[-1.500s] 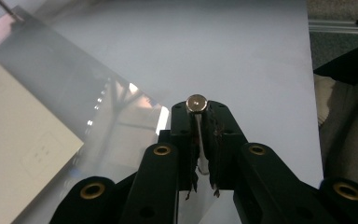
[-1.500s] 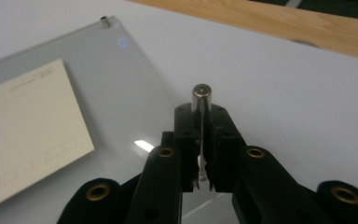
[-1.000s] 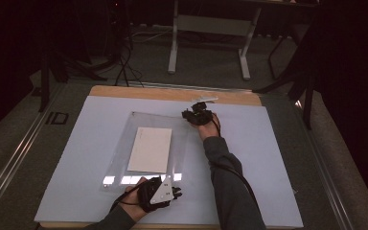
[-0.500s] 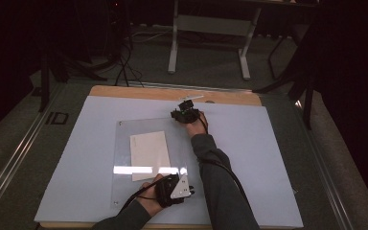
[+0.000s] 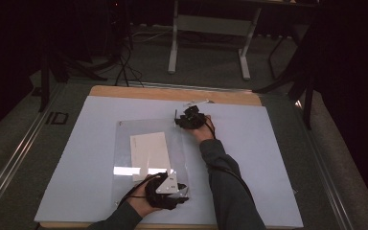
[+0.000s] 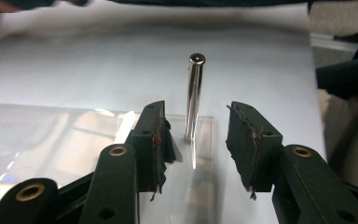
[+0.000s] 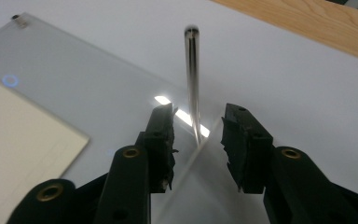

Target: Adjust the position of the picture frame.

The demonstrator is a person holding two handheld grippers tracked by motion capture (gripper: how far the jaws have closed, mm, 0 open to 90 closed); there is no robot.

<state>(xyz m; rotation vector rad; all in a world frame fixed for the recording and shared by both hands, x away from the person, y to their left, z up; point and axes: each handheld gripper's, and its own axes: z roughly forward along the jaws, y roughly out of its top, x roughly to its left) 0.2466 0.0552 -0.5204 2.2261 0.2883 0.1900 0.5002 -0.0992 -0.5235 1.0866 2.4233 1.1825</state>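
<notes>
**Both jaws open around steel pins at the clear sheet's corners**

Your left gripper [image 5: 165,188] sits near the front edge of the pale blue matte surface [image 5: 278,143], its grey three-cornered plate facing up. In the left gripper view its black jaws stand open, with torn, ragged rubber pads [image 6: 161,140], and a slim polished metal pin [image 6: 194,98] stands upright between and just beyond them. The pin is round-headed, mirror-bright, and tapers down to where it meets a corner of the clear glossy rectangular sheet [image 6: 51,135]. The jaws do not touch it.

Your right gripper [image 5: 190,118] is farther back, toward the wooden strip along the far edge of the surface [image 5: 172,93]. Its jaws are open too, with a second thin shiny steel pin [image 7: 193,79] rising between them at the sheet's [image 7: 98,79] corner, apart from both pads. A short stud [image 7: 17,19] shows at another corner of the sheet.

The transparent sheet [image 5: 124,139] lies flat in the middle of the surface, with a bright strip of glare across it. A cream, smooth rectangular card [image 5: 149,149] lies at the sheet; you cannot tell whether it is over or under the sheet.
</notes>
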